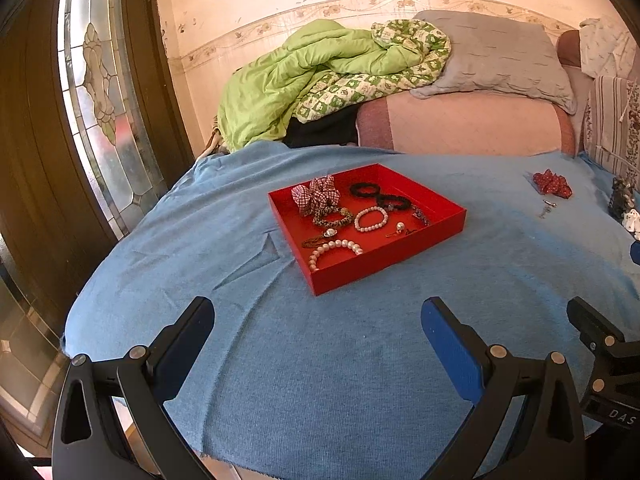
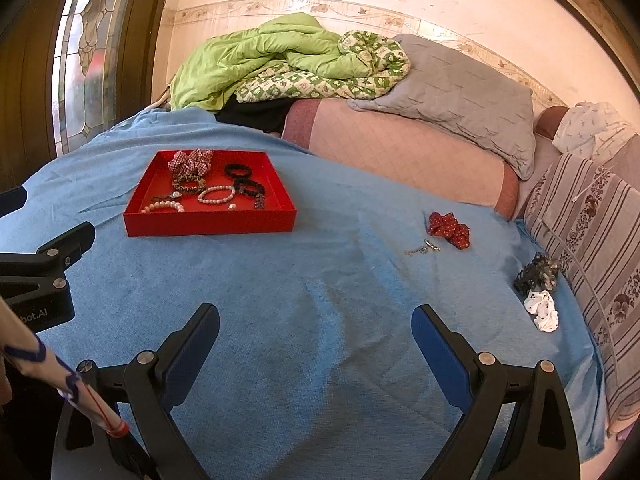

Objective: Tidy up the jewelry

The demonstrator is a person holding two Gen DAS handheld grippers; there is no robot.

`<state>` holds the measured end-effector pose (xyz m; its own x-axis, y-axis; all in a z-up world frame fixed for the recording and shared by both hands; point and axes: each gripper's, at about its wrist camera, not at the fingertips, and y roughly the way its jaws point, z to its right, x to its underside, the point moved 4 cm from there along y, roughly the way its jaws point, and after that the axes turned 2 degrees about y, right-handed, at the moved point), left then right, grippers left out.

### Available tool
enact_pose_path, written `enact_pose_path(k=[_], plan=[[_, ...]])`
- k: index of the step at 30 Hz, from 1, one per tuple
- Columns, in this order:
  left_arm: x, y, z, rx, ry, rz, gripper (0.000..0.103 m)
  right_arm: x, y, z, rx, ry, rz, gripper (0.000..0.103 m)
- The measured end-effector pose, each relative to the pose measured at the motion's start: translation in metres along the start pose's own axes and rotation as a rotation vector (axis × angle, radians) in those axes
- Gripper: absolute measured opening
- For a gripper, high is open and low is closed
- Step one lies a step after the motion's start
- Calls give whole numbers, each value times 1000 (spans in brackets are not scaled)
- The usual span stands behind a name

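Two tools, left tool (image 1: 318, 322) and right tool (image 2: 316, 330), hovered open, empty, above blue-covered bench (image 2: 320, 320); red tray (image 2: 208, 222) far left held bracelets; red scrunchie (image 2: 450, 230) lay far right.

Blue-clothed table (image 2: 320, 280) bearing red tray (image 2: 208, 222), red scrunchie (image 2: 450, 230), chain (image 2: 420, 249), black and white scrunchies (image 2: 540, 292).
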<state>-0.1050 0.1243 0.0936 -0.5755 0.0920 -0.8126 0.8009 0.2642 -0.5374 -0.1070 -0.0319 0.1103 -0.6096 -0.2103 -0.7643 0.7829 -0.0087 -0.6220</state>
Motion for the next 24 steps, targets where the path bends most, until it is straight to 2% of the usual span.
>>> enact_pose_path(k=[24], plan=[[3,5,1,3,-6,-22,103,4,4,-1,1,-5,-14,99]])
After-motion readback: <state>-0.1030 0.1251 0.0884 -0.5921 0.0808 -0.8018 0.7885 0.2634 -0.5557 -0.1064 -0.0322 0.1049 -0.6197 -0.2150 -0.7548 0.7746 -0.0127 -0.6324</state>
